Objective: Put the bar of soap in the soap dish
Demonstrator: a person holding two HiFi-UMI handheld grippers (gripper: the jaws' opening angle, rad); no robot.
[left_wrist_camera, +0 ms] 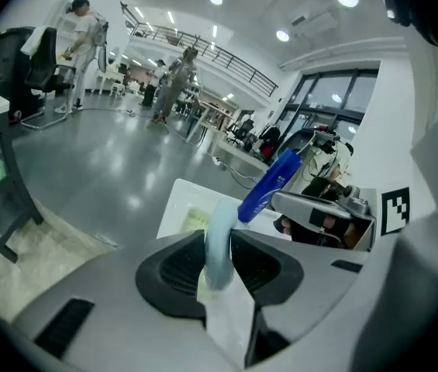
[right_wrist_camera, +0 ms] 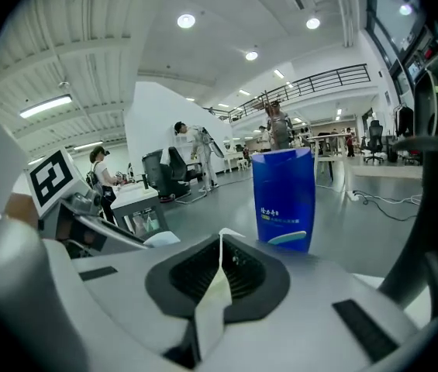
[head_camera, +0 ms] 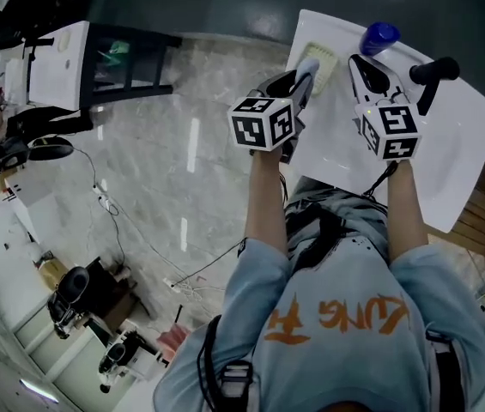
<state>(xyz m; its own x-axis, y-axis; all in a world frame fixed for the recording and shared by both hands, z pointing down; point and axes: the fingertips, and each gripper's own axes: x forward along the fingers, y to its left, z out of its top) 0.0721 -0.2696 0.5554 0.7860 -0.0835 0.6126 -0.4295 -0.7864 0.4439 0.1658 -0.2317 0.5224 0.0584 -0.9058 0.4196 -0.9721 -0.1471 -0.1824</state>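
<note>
My left gripper (head_camera: 305, 75) is shut on a pale blue bar of soap (head_camera: 309, 63), gripped on its flat sides and standing on edge between the pads (left_wrist_camera: 220, 246). It hovers over the near left corner of a white countertop (head_camera: 448, 144). Just beyond the soap lies the pale yellow-green soap dish (head_camera: 323, 60), also visible past the jaws (left_wrist_camera: 190, 220). My right gripper (head_camera: 365, 67) hangs to the right of it, jaws together with nothing between them (right_wrist_camera: 220, 248). A blue bottle (right_wrist_camera: 284, 198) stands straight ahead of it.
The blue bottle (head_camera: 380, 37) stands at the counter's far edge, just right of the dish. A black faucet-like handle (head_camera: 433, 74) rises to the right of my right gripper. Left of the counter are marble floor, cables and a black-legged table (head_camera: 113, 58). People stand far off (left_wrist_camera: 176, 80).
</note>
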